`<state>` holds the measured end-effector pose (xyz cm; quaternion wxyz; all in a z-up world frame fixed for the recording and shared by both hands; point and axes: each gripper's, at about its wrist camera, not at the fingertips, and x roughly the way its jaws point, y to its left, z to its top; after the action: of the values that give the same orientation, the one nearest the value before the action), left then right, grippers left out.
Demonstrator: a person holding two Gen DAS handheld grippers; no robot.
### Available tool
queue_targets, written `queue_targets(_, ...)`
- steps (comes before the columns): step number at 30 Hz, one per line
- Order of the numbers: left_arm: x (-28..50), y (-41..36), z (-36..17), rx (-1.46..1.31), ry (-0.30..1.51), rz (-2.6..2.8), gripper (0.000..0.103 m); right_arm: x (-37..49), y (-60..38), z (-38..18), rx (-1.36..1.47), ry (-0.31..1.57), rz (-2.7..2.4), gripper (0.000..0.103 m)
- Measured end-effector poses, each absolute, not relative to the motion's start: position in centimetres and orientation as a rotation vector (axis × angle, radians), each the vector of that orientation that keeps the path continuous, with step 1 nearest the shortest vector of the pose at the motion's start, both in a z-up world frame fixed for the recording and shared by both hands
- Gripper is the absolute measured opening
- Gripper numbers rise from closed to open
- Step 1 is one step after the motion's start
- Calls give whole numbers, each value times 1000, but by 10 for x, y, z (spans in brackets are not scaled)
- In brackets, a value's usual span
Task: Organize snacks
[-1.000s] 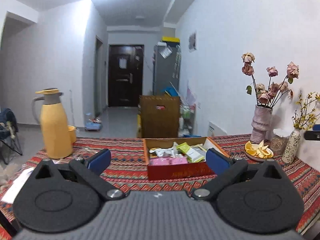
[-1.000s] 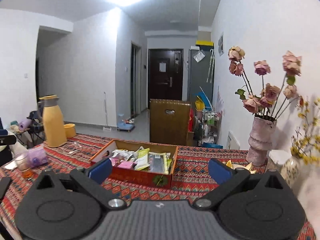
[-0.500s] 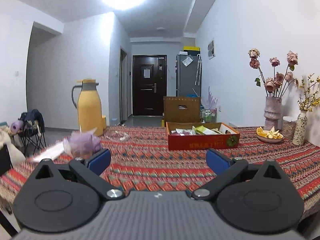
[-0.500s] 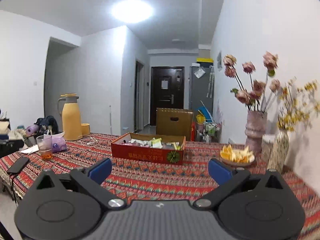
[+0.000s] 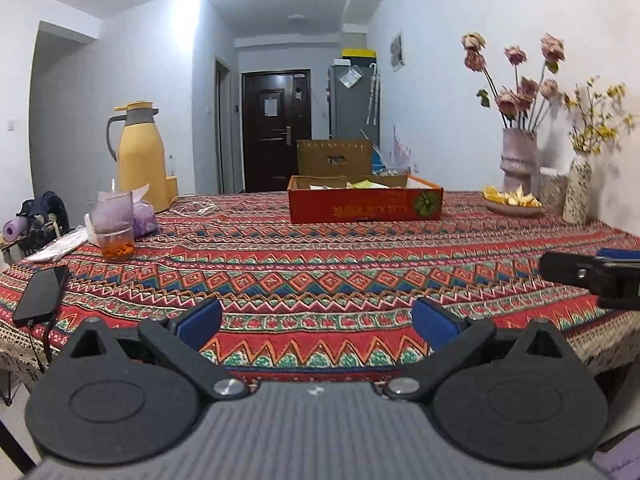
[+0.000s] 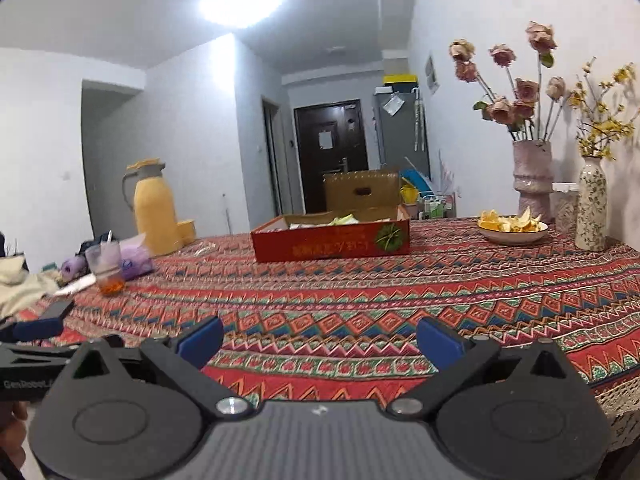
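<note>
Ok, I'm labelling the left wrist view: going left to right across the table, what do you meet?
Black phone → glass cup → yellow thermos jug → red snack box → plate of orange peels → pink flower vase → speckled vase.

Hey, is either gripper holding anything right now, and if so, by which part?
Nothing is held. The left gripper and the right gripper are both open, with only the patterned tablecloth showing between their fingers. The red snack box sits untouched farther back.

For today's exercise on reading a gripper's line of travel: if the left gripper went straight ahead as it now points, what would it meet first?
Probably the red snack box, well ahead of the open left gripper; only bare tablecloth lies between.
</note>
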<state>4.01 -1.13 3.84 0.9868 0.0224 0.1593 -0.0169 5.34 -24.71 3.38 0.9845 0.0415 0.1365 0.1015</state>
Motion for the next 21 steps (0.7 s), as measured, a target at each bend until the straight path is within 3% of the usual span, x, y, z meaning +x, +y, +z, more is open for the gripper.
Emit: queue_targets(21, 39, -12, 40, 51, 312, -15, 103, 55, -247, 34, 68, 297, 199, 103)
